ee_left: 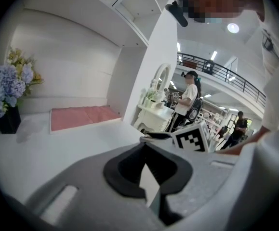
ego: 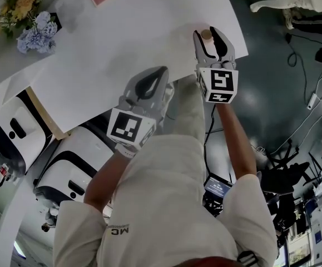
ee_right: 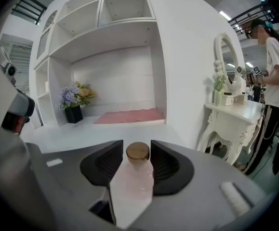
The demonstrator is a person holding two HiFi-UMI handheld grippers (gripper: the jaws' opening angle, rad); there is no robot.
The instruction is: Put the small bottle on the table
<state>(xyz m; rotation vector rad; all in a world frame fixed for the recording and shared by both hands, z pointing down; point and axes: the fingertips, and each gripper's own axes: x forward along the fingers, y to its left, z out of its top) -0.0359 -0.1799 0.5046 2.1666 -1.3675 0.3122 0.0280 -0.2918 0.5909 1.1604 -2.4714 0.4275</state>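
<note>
Small pale-pink bottle (ee_right: 132,182), brown cap, upright between right claw (ee_right: 137,148) jaws.

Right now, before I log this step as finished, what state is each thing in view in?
right gripper: open, small bottle between its jaws.
small bottle: upright, corked, pads not pressing it.
left gripper: shut, empty.
flower vase: upright.

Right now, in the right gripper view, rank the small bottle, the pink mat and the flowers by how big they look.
1. small bottle: largest, though it is right by the camera, which inflates it.
2 and 3. pink mat and flowers take up about the same area; too close to rank.
</note>
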